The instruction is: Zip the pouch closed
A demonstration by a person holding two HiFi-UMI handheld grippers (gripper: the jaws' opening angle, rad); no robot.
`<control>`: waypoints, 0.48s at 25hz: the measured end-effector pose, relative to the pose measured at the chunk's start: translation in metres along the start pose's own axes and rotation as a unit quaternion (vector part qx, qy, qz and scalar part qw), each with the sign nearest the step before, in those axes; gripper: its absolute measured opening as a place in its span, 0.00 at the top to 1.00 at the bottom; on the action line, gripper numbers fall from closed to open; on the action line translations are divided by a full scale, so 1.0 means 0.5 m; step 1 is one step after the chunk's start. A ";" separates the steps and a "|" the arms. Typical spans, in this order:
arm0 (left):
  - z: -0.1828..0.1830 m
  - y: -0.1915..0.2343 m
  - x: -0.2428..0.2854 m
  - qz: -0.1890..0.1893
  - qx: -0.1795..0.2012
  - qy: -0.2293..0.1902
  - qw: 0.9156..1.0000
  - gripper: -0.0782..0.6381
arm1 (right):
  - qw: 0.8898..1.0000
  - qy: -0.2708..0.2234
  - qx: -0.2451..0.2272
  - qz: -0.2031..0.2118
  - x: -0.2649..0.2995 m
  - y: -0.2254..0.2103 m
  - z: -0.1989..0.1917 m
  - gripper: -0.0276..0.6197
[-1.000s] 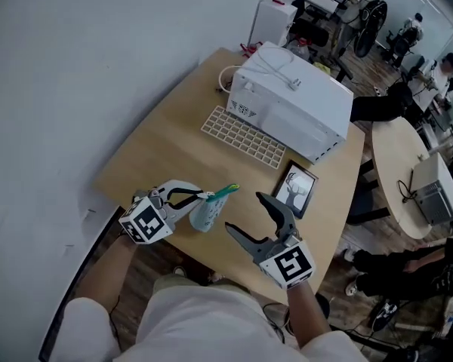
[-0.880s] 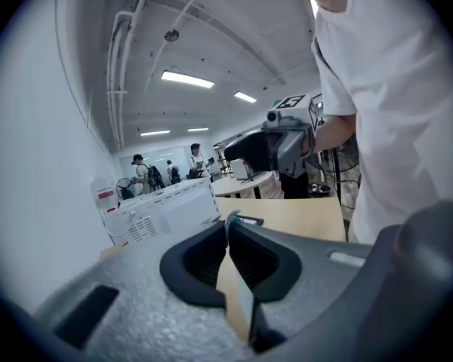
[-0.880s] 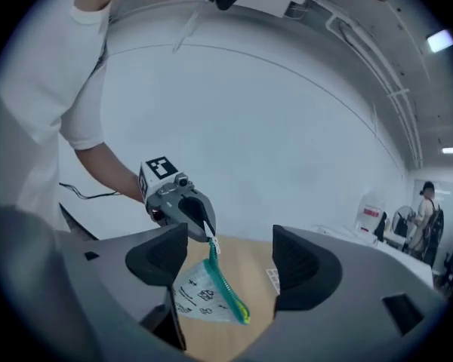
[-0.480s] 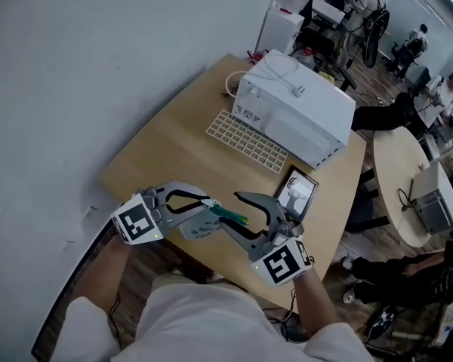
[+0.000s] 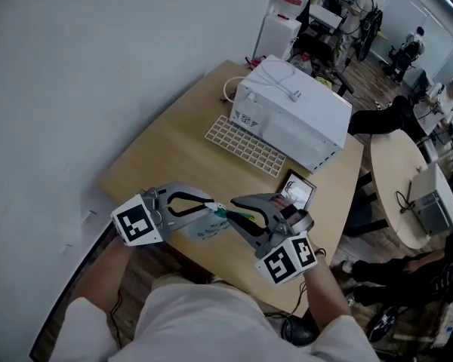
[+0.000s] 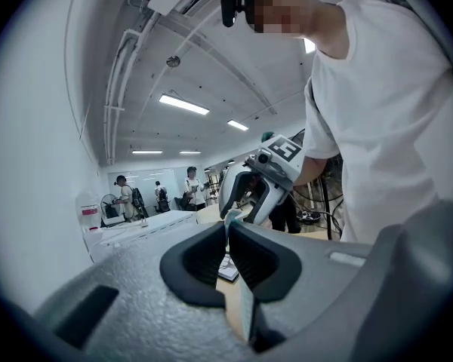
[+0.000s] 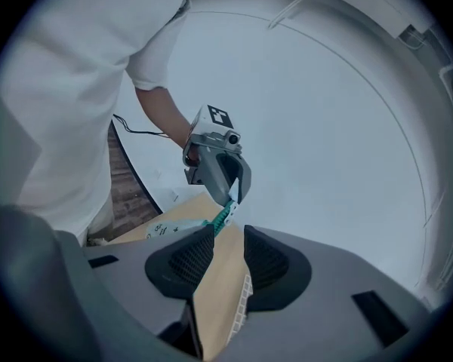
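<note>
The pouch (image 5: pixel 202 229) is pale blue with dark print and a green zipper (image 5: pixel 235 216). It hangs just over the table's near edge. My left gripper (image 5: pixel 214 205) is shut on the pouch's top corner, and in the left gripper view the thin edge (image 6: pixel 228 223) is pinched between the jaws. My right gripper (image 5: pixel 240 213) faces it from the right, and its jaws are closing. In the right gripper view the green zipper (image 7: pixel 220 219) lies at the jaw tips (image 7: pixel 228 232), with a gap still showing between the pads. The pouch's body (image 7: pixel 164 229) sags below.
On the wooden table (image 5: pixel 166 157) stand a white box appliance (image 5: pixel 294 115), a white keyboard (image 5: pixel 245 143) and a small framed picture (image 5: pixel 296 191). A round table (image 5: pixel 396 172) stands to the right. People are in the background.
The left gripper has lifted the pouch off the table. The right gripper has rolled, moved left up to the green zipper, and its jaws have narrowed.
</note>
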State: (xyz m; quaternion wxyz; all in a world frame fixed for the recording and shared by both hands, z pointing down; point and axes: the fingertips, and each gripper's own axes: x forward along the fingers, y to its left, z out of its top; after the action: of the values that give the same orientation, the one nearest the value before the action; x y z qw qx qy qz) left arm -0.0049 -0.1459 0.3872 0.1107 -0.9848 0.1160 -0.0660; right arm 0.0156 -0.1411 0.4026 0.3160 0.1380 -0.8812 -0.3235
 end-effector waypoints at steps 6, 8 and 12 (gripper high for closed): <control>0.018 -0.002 -0.011 -0.007 -0.008 -0.014 1.000 0.86 | 0.999 0.012 -0.052 0.001 0.009 0.008 0.017 0.77; 0.017 -0.009 -0.015 -0.017 -0.017 -0.015 1.000 0.85 | 0.997 0.017 -0.070 0.007 0.008 0.013 0.022 0.80; 0.016 -0.024 -0.022 -0.035 -0.021 -0.013 0.999 0.86 | 0.996 0.023 -0.091 0.008 0.004 0.012 0.030 0.84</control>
State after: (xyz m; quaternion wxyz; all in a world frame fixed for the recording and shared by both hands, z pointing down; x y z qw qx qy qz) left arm -0.0119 -0.1303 0.3811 0.0897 -0.9911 0.0817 -0.0541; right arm 0.0043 -0.1300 0.3986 0.3498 0.1087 -0.8416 -0.3968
